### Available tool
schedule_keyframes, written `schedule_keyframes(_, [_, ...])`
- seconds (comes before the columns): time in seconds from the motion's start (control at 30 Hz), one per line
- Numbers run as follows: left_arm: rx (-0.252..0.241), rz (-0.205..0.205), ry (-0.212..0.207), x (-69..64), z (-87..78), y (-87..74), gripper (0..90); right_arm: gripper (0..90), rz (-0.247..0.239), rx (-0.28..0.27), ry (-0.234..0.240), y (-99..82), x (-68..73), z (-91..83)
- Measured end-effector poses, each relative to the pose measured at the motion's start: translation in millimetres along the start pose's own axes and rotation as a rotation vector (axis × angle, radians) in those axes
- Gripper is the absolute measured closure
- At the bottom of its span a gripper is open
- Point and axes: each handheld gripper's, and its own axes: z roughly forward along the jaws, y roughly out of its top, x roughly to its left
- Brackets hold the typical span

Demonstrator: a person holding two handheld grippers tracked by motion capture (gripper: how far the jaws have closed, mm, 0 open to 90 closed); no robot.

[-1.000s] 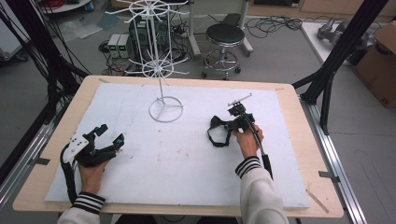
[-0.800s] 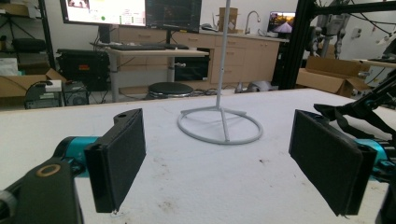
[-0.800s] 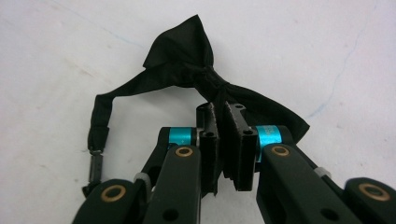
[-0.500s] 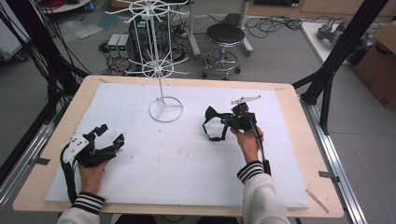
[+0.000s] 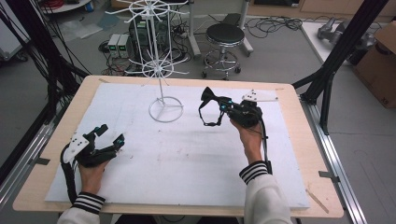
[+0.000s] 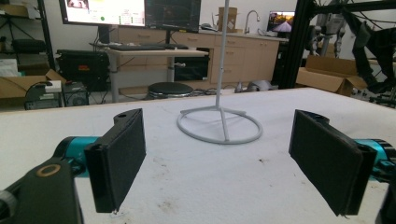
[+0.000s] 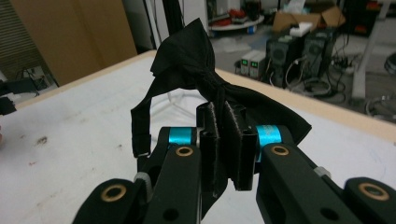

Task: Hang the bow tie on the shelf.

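Observation:
A black bow tie [image 5: 209, 97] with a hanging strap loop is pinched in my right gripper [image 5: 224, 106], which is lifted above the white mat right of centre. In the right gripper view the pads [image 7: 235, 140] clamp the bow tie [image 7: 196, 56] near its knot, and the strap [image 7: 140, 121] dangles to the left. A white wire display stand [image 5: 161, 70] rises from a ring base [image 5: 165, 109] at the back middle of the mat. My left gripper [image 5: 108, 138] rests on the mat at the near left, jaws wide apart and empty. Its view faces the stand's base [image 6: 219, 123].
The white mat [image 5: 177, 154] covers a wooden table [image 5: 303, 154]. A small white bracket [image 5: 259, 96] lies on the mat behind my right hand. Behind the table are a round stool [image 5: 225, 35], power boxes and cables on the floor. Black frame posts [image 5: 336, 60] stand at the right.
My right gripper has risen and moved left toward the stand, carrying the bow tie off the mat. The left gripper has stayed put.

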Motion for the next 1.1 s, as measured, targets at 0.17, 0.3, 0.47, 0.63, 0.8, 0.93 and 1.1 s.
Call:
schedule_keyframes(0.17, [-0.002,0.005,0.0,-0.4,0.0,-0.2,18.9,84.2,-0.022,-0.032,0.015,6.1,2.8,-3.2])
schedule_keyframes(0.3, [-0.003,0.001,0.0,-0.1,0.0,-0.1,18.9,84.2,-0.039,-0.053,0.033,11.5,4.6,-4.9])
schedule_keyframes(0.47, [-0.002,0.003,0.0,-0.1,-0.1,-0.2,18.9,84.2,-0.051,-0.069,0.027,17.3,6.8,-6.2])
schedule_keyframes(0.63, [-0.003,0.0,0.001,-0.1,0.0,-0.2,18.9,84.2,-0.056,-0.087,0.041,24.9,10.1,-7.0])
schedule_keyframes(0.8, [-0.002,0.004,0.0,-0.5,0.2,-0.2,19.0,84.2,-0.076,-0.094,0.038,33.4,14.8,-6.9])
schedule_keyframes(0.93, [0.001,0.003,0.0,-0.4,0.1,0.0,19.0,84.2,-0.083,-0.103,0.041,38.7,17.8,-6.1])
schedule_keyframes(1.1, [0.0,0.008,0.001,-0.3,0.1,-0.1,19.0,84.2,-0.098,-0.123,0.051,50.1,24.2,-3.0])
